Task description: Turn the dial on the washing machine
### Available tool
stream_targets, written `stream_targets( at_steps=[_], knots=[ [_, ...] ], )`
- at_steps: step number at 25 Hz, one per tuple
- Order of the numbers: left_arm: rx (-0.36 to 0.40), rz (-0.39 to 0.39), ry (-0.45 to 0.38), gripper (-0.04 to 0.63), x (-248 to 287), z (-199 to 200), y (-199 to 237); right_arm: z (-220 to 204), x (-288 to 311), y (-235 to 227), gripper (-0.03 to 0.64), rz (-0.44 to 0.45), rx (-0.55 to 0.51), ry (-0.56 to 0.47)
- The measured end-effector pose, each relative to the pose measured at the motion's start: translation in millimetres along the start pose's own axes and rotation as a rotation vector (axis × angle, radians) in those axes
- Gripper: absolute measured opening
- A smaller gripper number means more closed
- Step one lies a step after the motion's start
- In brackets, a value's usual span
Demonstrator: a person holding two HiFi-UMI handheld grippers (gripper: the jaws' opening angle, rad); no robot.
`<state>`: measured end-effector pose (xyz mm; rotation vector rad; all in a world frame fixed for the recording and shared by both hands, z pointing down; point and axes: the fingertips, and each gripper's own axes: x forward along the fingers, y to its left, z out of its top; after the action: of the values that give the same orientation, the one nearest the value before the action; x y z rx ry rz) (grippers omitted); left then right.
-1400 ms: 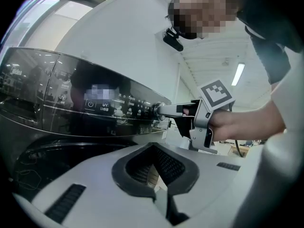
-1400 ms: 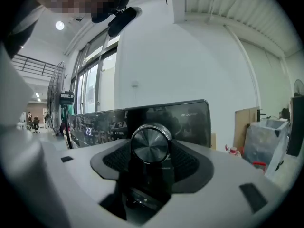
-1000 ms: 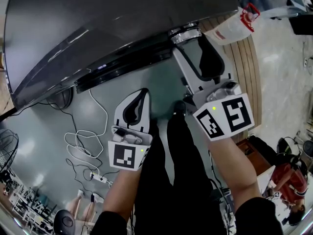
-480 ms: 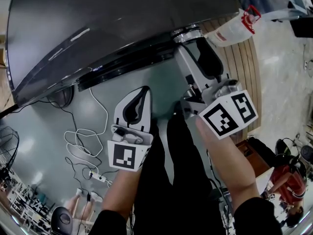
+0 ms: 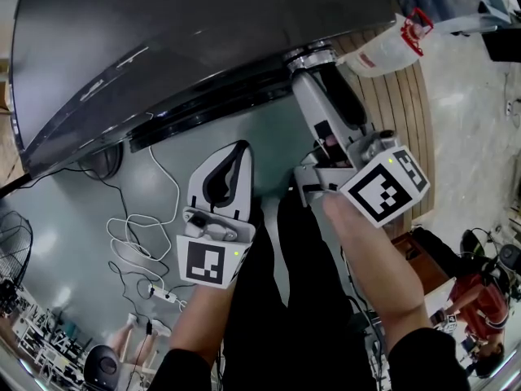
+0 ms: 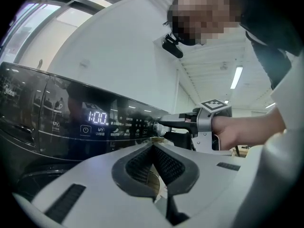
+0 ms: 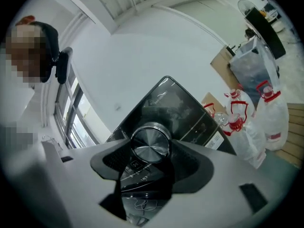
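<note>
The dark washing machine (image 5: 163, 47) fills the top of the head view. Its chrome dial (image 5: 309, 57) sits at the right end of the control panel. My right gripper (image 5: 319, 68) reaches up to it, and in the right gripper view the dial (image 7: 151, 142) sits between both dark pads, gripped. My left gripper (image 5: 236, 155) hangs lower, away from the panel, shut on nothing. In the left gripper view its pads meet (image 6: 153, 147), and beyond them the display (image 6: 98, 117) reads 1:00, with the right gripper (image 6: 164, 126) on the dial.
Clear plastic jugs with red caps (image 5: 391, 43) stand on wooden boards (image 5: 407, 112) right of the machine. White cables and a power strip (image 5: 142, 243) lie on the floor at left, near a fan (image 5: 12, 251). The person's black-clad legs (image 5: 285, 283) are below the grippers.
My right gripper has rolled clockwise about the dial, its marker cube tilting and shifting lower right. The left gripper has stayed almost still.
</note>
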<state>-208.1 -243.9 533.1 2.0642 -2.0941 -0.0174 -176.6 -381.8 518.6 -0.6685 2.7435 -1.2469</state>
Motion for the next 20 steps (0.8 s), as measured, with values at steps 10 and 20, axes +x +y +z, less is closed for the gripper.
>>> stream_targets(
  at_steps=[10, 20],
  knots=[
    [-0.027, 0.007, 0.026, 0.008, -1, -9, 4, 3, 6, 5, 0.265, 0.062, 0.159, -0.021],
    [-0.031, 0.006, 0.011, 0.008, -2, -6, 2, -2, 1, -4, 0.265, 0.068, 0.377, -0.046]
  ],
)
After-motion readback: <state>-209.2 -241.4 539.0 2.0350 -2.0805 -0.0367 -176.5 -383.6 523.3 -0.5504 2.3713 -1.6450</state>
